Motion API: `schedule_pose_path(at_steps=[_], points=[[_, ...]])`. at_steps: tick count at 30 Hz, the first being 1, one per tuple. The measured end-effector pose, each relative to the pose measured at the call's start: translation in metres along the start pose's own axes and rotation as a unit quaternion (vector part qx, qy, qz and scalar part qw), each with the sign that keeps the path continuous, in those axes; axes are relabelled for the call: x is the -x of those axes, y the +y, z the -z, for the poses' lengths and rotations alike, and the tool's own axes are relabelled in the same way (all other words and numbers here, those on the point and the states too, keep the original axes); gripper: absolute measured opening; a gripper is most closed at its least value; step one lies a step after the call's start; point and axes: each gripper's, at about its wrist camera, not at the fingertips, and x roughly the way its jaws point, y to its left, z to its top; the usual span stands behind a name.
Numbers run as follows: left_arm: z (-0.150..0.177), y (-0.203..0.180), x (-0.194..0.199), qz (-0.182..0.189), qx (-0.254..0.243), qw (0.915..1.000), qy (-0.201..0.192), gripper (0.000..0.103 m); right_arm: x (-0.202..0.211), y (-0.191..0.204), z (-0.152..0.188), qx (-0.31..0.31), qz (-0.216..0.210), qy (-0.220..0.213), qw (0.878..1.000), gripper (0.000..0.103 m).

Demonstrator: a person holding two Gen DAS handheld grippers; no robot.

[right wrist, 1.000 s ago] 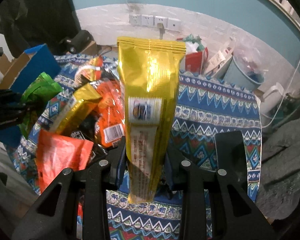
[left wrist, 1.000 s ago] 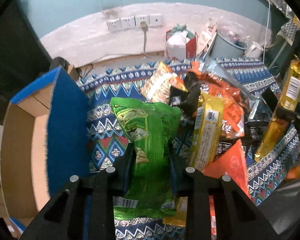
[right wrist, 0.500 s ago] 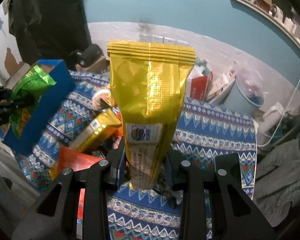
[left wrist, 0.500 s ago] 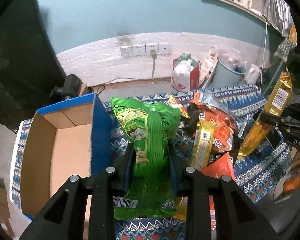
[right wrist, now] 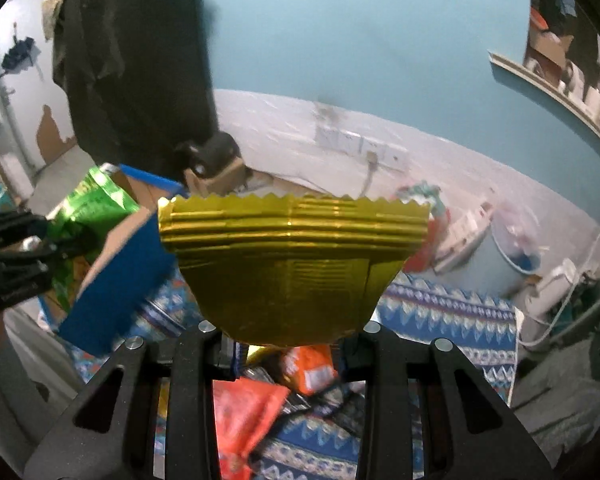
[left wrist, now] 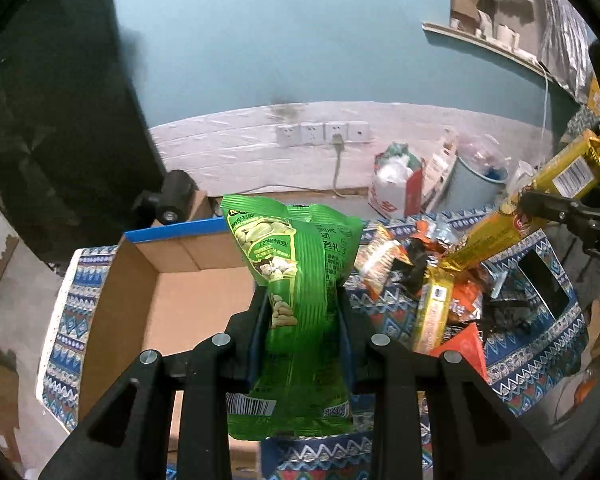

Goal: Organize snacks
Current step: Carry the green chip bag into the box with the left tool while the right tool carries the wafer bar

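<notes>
Green foil is crinkling between the fingers of the left gripper (left wrist: pixel 302 320), which are clamped on the green packet (left wrist: pixel 296 304); over the last second it has been swinging from above the snack pile (left wrist: pixel 440 300) to hang at the open cardboard box (left wrist: pixel 140 304), whose bare floor is now showing beneath. So this packet is likely about to be dropped in. The right gripper (right wrist: pixel 288 340) is pinching the gold packet (right wrist: pixel 292 264), lifting it higher off the patterned worktop (right wrist: pixel 440 320) and tipping it toward the box, probably next. Beyond, wall sockets (left wrist: pixel 324 134) are facing us.
</notes>
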Motion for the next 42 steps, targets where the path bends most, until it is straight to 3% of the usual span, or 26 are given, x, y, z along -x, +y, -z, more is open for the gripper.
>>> schedule_pose_path(at_steps=[13,25,33,42], points=[[0.014,0.070,0.010,-0.038,0.058,0.9976,-0.005,0.031,-0.021,0.074,-0.046,0.027,-0.074,-0.011,0.997,0.030],[0.041,0.138,-0.010,-0.073,0.118,0.9901,0.021,0.031,-0.042,0.141,-0.070,0.054,-0.139,-0.005,0.989,0.030],[0.062,0.162,-0.042,-0.083,0.143,0.9844,0.060,0.031,-0.066,0.181,-0.074,0.072,-0.165,0.022,0.984,0.030],[0.075,0.178,-0.053,-0.086,0.169,0.9784,0.081,0.033,-0.104,0.210,-0.060,0.082,-0.178,0.086,0.977,0.030]])
